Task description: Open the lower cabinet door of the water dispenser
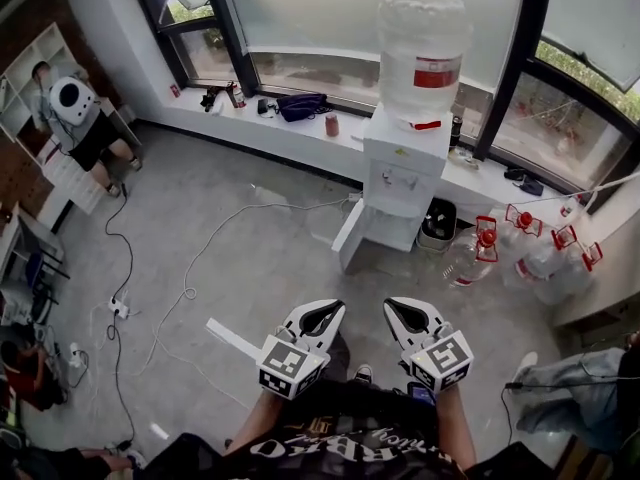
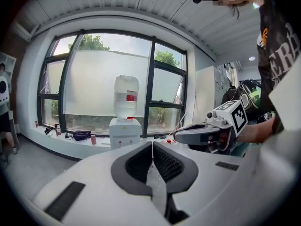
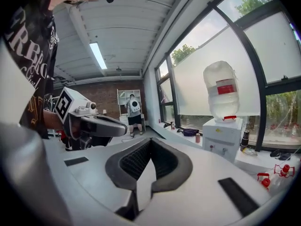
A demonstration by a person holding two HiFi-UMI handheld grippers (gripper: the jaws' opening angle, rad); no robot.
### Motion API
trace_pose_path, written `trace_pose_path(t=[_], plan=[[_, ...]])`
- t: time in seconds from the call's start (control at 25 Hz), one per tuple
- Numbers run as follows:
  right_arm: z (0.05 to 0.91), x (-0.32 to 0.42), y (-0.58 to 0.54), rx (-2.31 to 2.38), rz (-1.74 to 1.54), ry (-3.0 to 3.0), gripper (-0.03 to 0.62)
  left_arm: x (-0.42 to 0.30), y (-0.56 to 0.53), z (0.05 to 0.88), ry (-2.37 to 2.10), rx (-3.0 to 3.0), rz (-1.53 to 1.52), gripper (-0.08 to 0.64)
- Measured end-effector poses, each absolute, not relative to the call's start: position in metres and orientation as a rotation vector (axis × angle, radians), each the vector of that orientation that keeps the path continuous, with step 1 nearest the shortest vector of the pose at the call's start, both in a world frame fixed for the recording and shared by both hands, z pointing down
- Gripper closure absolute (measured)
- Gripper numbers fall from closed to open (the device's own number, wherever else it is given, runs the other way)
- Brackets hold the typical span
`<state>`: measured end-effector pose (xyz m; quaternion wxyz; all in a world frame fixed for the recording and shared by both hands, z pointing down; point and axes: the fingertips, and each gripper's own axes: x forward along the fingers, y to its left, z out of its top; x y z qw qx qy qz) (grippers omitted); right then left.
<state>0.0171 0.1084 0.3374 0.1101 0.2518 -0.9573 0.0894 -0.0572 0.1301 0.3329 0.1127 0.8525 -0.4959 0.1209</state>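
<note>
You hold two tongs side by side, close to your body: the left gripper and the right gripper, each with its jaws pressed together on nothing. Well ahead across the grey floor stands one water dispenser, white and boxy, backed against the window ledge. It carries one big clear bottle with a red label, upside down on top. Low at its left the lower cabinet door, a plain white panel, seems to angle outward. Just right of the dispenser sit one black bin and at least three empty jugs with red handles.
</note>
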Motion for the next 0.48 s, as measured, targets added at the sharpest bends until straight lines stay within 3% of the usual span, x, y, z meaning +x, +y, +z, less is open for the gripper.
trace_pose_path(t=[0.48], plan=[[0.333, 0.018, 0.137, 0.675, 0.205, -2.811, 0.580, -0.040, 0.156, 0.325, -1.454, 2.522, 0.352, 0.540]])
